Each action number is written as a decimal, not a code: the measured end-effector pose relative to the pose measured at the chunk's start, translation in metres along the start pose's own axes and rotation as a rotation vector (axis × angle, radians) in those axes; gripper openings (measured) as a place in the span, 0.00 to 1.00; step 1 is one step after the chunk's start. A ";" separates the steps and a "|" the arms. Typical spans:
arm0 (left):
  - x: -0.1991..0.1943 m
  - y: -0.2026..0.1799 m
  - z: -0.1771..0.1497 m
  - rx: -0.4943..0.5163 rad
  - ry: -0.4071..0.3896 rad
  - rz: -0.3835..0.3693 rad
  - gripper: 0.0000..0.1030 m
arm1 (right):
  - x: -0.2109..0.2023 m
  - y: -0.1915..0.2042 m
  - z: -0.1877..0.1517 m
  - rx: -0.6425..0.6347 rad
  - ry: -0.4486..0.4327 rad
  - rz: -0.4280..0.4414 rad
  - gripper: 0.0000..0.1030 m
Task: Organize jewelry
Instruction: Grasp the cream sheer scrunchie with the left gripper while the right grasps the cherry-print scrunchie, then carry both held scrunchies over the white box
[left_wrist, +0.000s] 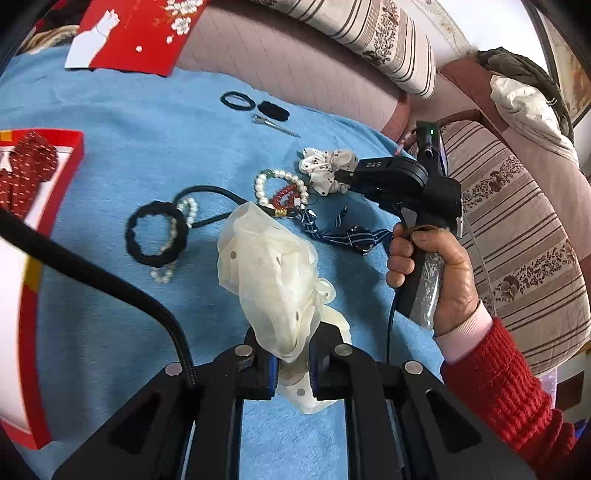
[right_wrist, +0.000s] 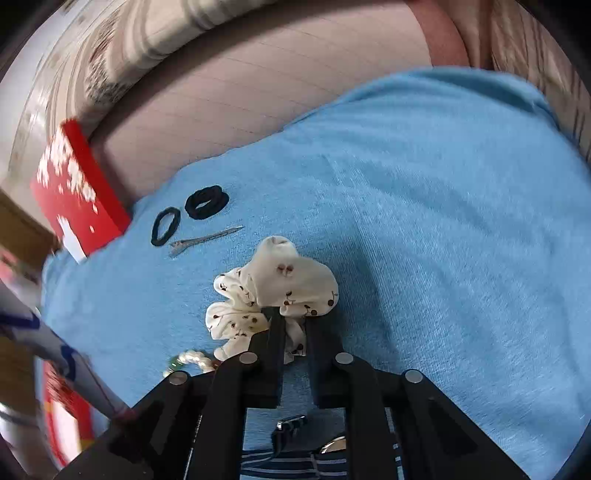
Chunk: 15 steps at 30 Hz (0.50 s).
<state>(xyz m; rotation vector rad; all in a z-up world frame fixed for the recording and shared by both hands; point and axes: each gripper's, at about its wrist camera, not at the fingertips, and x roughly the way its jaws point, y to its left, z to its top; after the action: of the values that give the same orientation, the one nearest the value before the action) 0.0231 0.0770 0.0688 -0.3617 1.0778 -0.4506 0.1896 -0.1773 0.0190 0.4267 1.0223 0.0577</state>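
My left gripper (left_wrist: 291, 354) is shut on a cream organza scrunchie (left_wrist: 269, 266) and holds it above the blue cloth (left_wrist: 129, 122). My right gripper (right_wrist: 295, 325) is shut on a white cherry-print scrunchie (right_wrist: 277, 288); it also shows in the left wrist view (left_wrist: 325, 168), where the right gripper (left_wrist: 341, 177) grips it. On the cloth lie a pearl bracelet (left_wrist: 280, 186), a red bead bracelet (left_wrist: 284, 197), a black scrunchie (left_wrist: 157, 234) over a pearl strand (left_wrist: 173, 236), and a navy striped bow (left_wrist: 351, 236).
Two black hair ties (left_wrist: 238, 100) (left_wrist: 272, 110) and a metal clip (left_wrist: 275, 124) lie at the far edge, also in the right wrist view (right_wrist: 205, 236). A red box (left_wrist: 37, 177) holding a red scrunchie (left_wrist: 26, 170) is left; its lid (left_wrist: 136, 33) behind. Striped bedding (left_wrist: 517, 229) right.
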 end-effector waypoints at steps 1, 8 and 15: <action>-0.004 -0.001 -0.001 0.008 -0.008 0.010 0.11 | -0.004 -0.002 -0.001 0.011 -0.007 0.007 0.09; -0.041 0.003 -0.010 0.028 -0.051 0.062 0.11 | -0.063 -0.003 -0.025 -0.018 -0.056 0.028 0.08; -0.095 0.039 -0.022 -0.038 -0.106 0.143 0.11 | -0.118 0.028 -0.068 -0.125 -0.061 0.069 0.08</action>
<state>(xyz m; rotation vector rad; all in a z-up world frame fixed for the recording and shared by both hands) -0.0276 0.1579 0.1118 -0.3357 1.0024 -0.2813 0.0743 -0.1585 0.0950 0.3480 0.9383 0.1683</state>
